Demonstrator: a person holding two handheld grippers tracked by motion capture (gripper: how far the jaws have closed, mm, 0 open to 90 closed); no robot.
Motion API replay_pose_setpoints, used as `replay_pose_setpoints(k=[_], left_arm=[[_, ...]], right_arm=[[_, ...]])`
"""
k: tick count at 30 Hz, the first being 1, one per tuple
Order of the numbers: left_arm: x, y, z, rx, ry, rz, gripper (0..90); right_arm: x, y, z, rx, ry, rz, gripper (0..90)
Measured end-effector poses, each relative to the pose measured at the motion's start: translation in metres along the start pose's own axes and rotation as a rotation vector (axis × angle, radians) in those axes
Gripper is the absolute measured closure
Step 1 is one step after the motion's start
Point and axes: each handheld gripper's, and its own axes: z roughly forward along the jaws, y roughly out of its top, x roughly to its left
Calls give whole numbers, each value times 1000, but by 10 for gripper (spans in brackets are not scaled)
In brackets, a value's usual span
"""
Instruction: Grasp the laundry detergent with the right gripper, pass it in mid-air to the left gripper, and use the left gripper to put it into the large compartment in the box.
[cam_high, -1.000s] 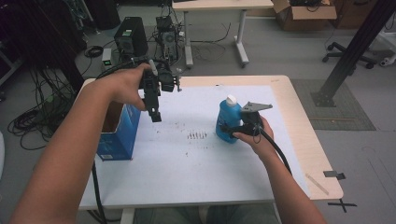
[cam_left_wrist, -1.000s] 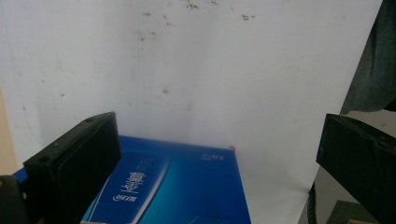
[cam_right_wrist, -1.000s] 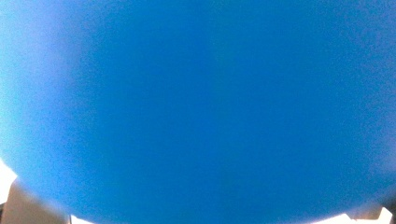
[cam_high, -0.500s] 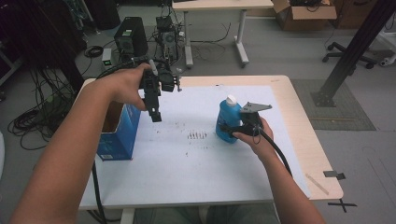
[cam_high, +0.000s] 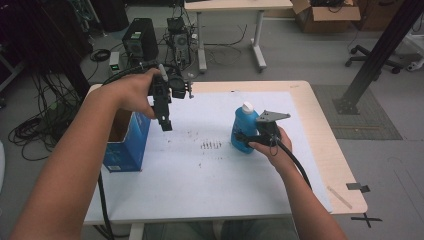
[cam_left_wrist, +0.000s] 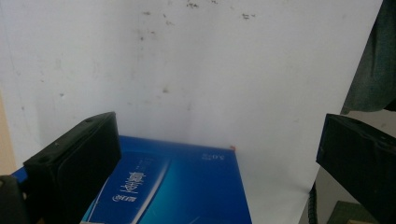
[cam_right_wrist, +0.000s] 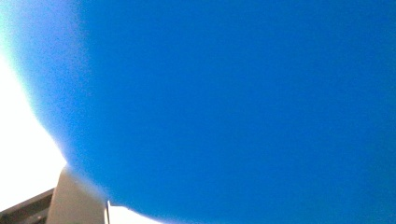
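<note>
Blue bottle (cam_high: 244, 131) w/ white cap standing upright, centre-right of high view, on white sheet (cam_high: 210, 175) over table (cam_high: 320, 125). Right gripper (cam_high: 243, 138) pressed to bottle's lower body from the frame's right side; looks clamped on it, though jaw tips mostly hidden behind the bottle; right gripper view just blurred blue (cam_right_wrist: 233, 107) up close, so contact near certain. Bottle's long axis vertical, grip across it, low on the body.

Left gripper (cam_high: 165, 121) held up in air, upper-left of centre, pointing down; jaws wide apart, nothing between, as seen in left gripper view. Below it: open blue carton (cam_high: 126, 142) at left edge of sheet, printed face (cam_left_wrist: 163, 186) showing bottom of left gripper view.

Key relation: carton lies well left of bottle, w/ speckled patch of sheet between. Right hand (cam_high: 272, 145) far nearer to bottle; left nearer to carton. Prob. next: lift bottle straight up, carry left toward carton opening, left gripper free to steady carton. Risk: low grip on tall bottle, could tip.
</note>
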Motion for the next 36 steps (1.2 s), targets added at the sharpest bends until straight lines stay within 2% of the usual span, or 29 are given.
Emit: replay_pose_setpoints(k=[5,7,8,19,21,22,25,28,29,30,32,36], left_arm=[[1,1,1,1,-1,4,2],[1,2,1,3,-2,5,2],[0,2,2,-1,-2,3,2],[-1,3,0,-1,0,6,2],[-2,4,-1,4,-1,10,2],[-2,4,-2,4,0,10,2],[-2,4,-3,6,1,13,2],[-4,4,-6,-1,2,17,2],[-4,4,-6,-1,2,17,2],[-5,4,-7,-3,5,15,2],[-5,3,-8,-2,7,13,2],[-8,3,-12,-7,13,17,2]], right_arm=[[0,-3,1,0,-2,-6,330],[1,-4,2,-7,-3,-9,407],[1,-4,2,-13,-21,-31,426],[4,-3,0,-23,-9,-95,460],[5,-1,-3,-40,11,-90,462],[7,5,-9,-41,29,-104,464],[8,12,-15,-31,55,-105,465],[13,25,-27,-23,93,-134,467],[13,25,-27,-23,93,-134,467],[15,30,-33,-15,117,-146,467],[16,32,-35,-12,126,-151,467],[24,43,-45,8,187,-196,467]])
